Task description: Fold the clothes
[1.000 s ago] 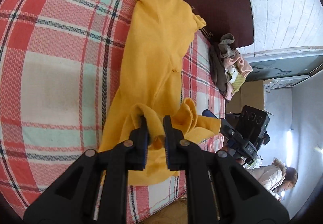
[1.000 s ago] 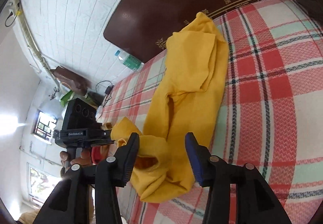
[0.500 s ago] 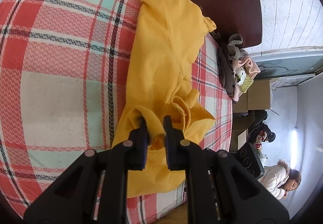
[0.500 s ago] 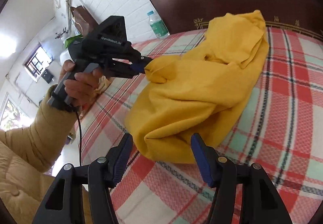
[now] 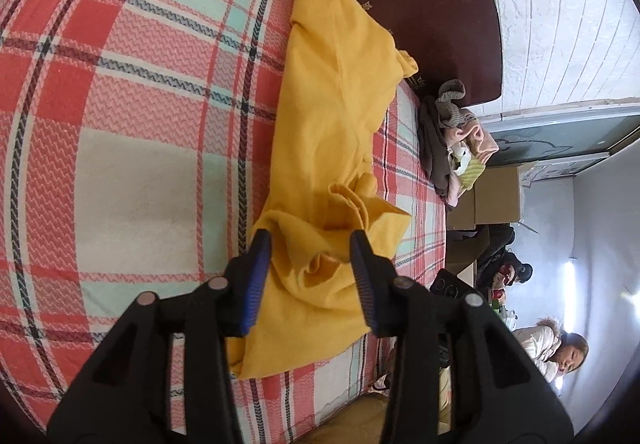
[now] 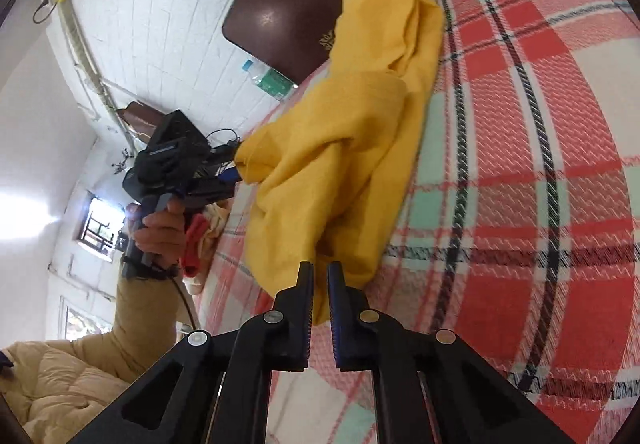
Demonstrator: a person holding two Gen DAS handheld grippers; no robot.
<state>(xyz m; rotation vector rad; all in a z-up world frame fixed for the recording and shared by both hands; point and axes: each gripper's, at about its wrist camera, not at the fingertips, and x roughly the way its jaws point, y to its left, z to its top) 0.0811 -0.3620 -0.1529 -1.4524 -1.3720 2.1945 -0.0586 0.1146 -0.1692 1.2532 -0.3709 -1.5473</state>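
Left gripper (image 5: pixel 310 244), formerly pinching the yellow garment (image 5: pixel 332 116) on the plaid bedspread (image 5: pixel 120 124), now has its jaws opening, cloth loose between them. Right gripper (image 6: pixel 319 276), formerly apart, now clamps the garment's near edge: the hold passes rightward.

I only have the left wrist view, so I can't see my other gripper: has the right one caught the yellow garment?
Observer: Yes, the right gripper is shut on the yellow garment's near edge.
Operator: And my left, seen from there?
Observer: The left gripper is at the garment's left end in that view, jaws opening, a bunched fold at its tip.
Operator: Anything near that hand?
Observer: A red cloth lies right beside the left hand.
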